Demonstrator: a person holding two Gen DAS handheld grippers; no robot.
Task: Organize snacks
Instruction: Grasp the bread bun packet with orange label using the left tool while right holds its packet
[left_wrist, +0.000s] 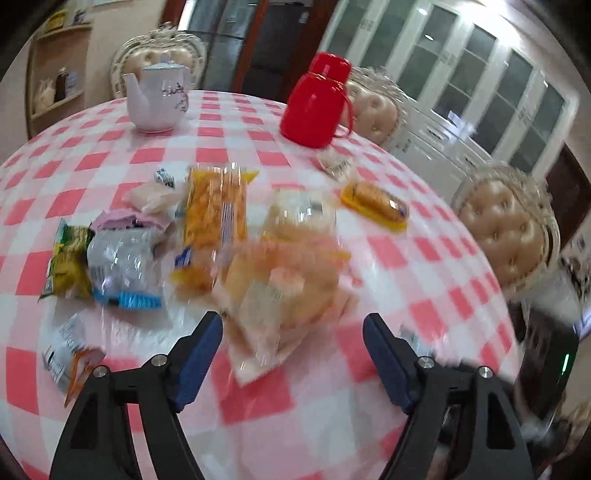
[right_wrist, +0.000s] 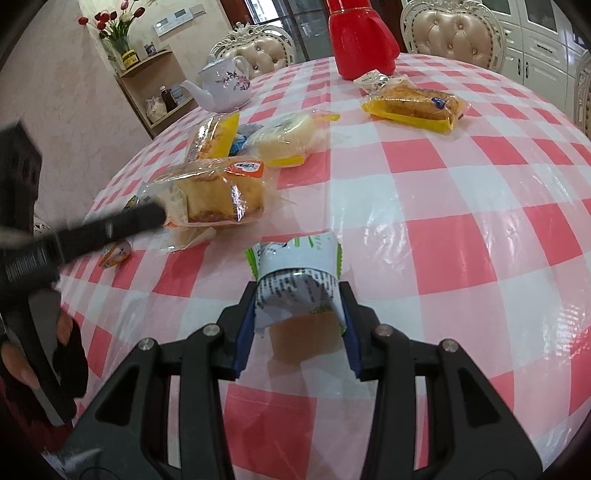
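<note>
My left gripper (left_wrist: 293, 332) stands open over the checked tablecloth (left_wrist: 424, 280), and its pads touch nothing. Just beyond its fingertips lies a clear bread packet (left_wrist: 280, 291), blurred, at the near end of a pile of snack packets. In the right wrist view the same bread packet (right_wrist: 218, 192) lies flat, with one of the left gripper's fingers (right_wrist: 122, 221) beside its left end. My right gripper (right_wrist: 299, 295) is shut on a white-and-green snack packet (right_wrist: 299, 266), held a little above the cloth.
A yellow packet (left_wrist: 216, 210), a silver-blue one (left_wrist: 122, 266) and a green one (left_wrist: 68, 262) crowd the left. A cake on a yellow tray (left_wrist: 376, 205) lies apart at the right. A white teapot (left_wrist: 157, 98) and a red flask (left_wrist: 316, 105) stand at the far edge, with chairs behind.
</note>
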